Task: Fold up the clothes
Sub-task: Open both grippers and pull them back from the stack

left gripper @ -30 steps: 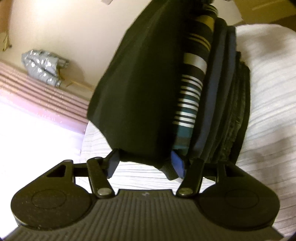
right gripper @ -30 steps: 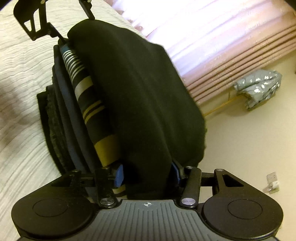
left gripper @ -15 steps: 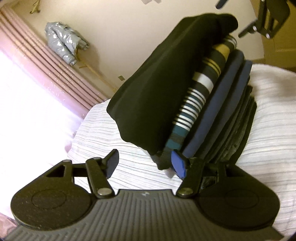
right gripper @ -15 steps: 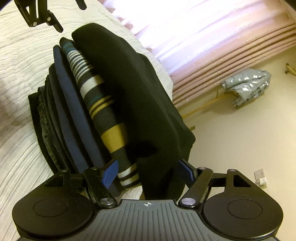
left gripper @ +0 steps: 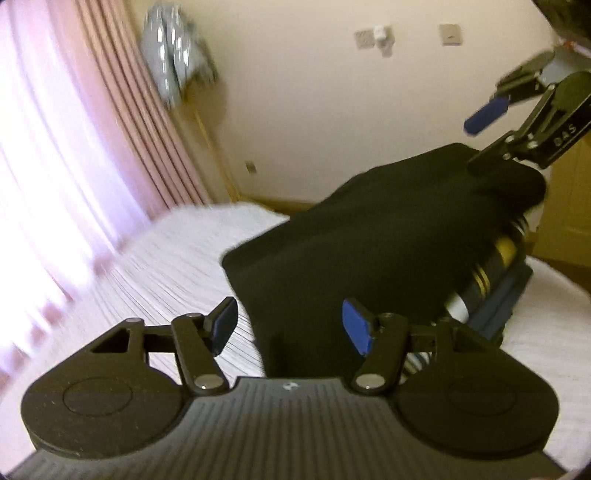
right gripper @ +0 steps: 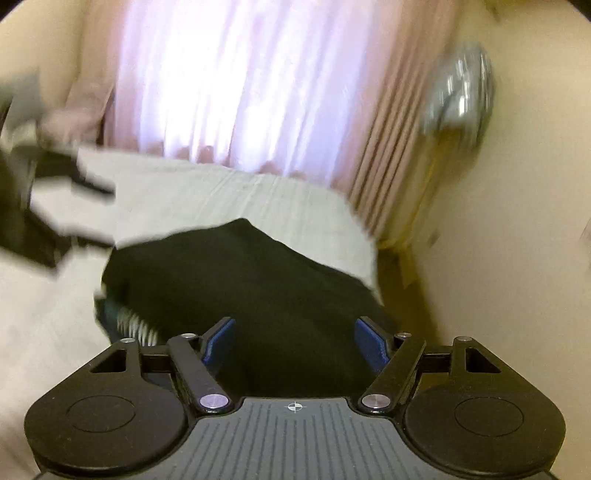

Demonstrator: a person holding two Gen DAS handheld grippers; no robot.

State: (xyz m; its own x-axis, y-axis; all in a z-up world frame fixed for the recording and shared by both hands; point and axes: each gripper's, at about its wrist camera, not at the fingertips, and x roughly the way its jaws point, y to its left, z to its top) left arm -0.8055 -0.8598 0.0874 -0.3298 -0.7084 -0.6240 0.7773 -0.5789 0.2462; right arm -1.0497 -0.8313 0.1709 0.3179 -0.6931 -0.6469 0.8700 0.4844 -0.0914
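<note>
A stack of folded clothes lies on the bed, topped by a black garment (left gripper: 369,251) (right gripper: 240,280). Under it a striped garment (left gripper: 491,266) (right gripper: 136,325) and dark blue ones show at the edges. My left gripper (left gripper: 291,325) hovers open over the near end of the stack, with the black cloth below its jaws and untouched. My right gripper (right gripper: 295,343) is open above the opposite end, nothing pressed between its blue pads (right gripper: 371,345). From the left wrist view the right gripper (left gripper: 487,138) hangs over the far end. The left gripper (right gripper: 96,214) is a blur in the right wrist view.
The bed (left gripper: 177,258) has a pale ribbed cover, and the stack sits near its corner. Pink curtains (right gripper: 258,92) hang behind the bed. A silvery bundle (left gripper: 173,70) rests by the cream wall, and wall sockets (left gripper: 380,33) sit further right.
Both grippers have come up and back from the ends of the stack and rolled level. The right jaws have widened off the black cloth. The stack stays on the bed.
</note>
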